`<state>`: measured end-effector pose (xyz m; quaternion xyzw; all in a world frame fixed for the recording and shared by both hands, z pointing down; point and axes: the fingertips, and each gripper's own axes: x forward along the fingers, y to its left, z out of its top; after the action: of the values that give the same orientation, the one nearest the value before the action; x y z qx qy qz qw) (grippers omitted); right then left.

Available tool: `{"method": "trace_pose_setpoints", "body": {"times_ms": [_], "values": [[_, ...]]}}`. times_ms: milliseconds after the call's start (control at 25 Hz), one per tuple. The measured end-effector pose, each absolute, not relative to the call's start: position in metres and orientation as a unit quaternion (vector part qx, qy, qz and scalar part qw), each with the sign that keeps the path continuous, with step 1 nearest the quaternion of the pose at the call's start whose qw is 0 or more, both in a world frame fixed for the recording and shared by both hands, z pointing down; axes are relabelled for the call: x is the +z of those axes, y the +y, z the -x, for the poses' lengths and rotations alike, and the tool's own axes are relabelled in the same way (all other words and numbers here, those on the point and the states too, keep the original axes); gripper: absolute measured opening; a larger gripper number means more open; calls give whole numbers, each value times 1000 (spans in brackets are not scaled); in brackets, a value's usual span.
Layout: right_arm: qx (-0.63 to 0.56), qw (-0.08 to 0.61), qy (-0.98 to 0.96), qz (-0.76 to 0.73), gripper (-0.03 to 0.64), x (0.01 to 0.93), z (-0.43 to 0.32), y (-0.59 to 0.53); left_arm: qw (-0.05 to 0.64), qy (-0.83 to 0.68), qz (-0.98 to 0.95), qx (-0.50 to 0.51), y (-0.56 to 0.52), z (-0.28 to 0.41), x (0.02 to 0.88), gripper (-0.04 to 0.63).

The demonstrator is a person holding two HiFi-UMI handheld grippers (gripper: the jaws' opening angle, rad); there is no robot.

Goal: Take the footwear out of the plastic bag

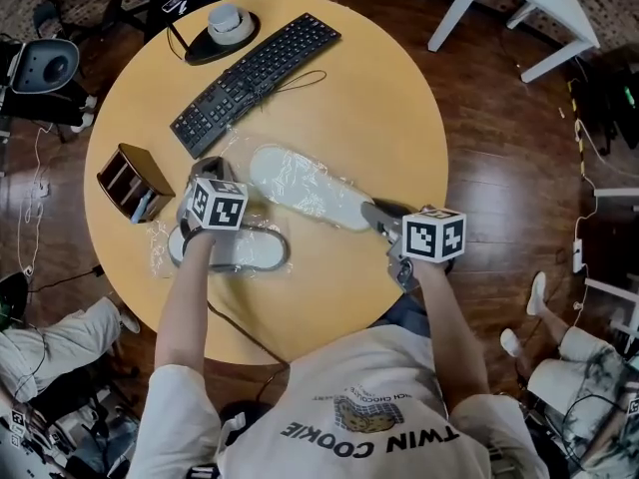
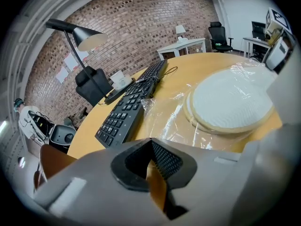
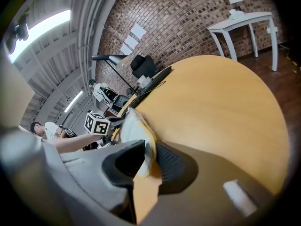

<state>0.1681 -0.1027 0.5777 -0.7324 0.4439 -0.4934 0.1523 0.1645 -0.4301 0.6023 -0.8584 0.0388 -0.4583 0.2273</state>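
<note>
A white slipper (image 1: pixel 305 188) wrapped in a clear plastic bag (image 1: pixel 240 153) lies across the middle of the round wooden table (image 1: pixel 369 98). My right gripper (image 1: pixel 376 212) is shut on its near right end; in the right gripper view the pads pinch the slipper's pale edge (image 3: pixel 136 126). A second slipper (image 1: pixel 240 252), also under clear film, lies near the table's front left. My left gripper (image 1: pixel 206 173) hovers between the two slippers at the bag's left edge. Its fingertips (image 2: pixel 151 147) meet, and I cannot tell whether film is caught between them. The bagged slipper (image 2: pixel 230 102) lies just ahead of it.
A black keyboard (image 1: pixel 255 68) lies at the back of the table, with a black lamp base (image 1: pixel 222 33) behind it. A brown wooden organizer (image 1: pixel 135 183) stands at the left edge. White tables (image 1: pixel 519 8) stand beyond, and people sit on the floor at both lower corners.
</note>
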Motion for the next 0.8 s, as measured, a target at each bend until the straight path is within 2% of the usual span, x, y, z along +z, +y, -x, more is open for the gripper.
{"method": "trace_pose_setpoints", "body": {"times_ms": [800], "values": [[-482,178,428,743,71,570,-156,-27,226,50,856,-462,-431,-165,601,5]]}}
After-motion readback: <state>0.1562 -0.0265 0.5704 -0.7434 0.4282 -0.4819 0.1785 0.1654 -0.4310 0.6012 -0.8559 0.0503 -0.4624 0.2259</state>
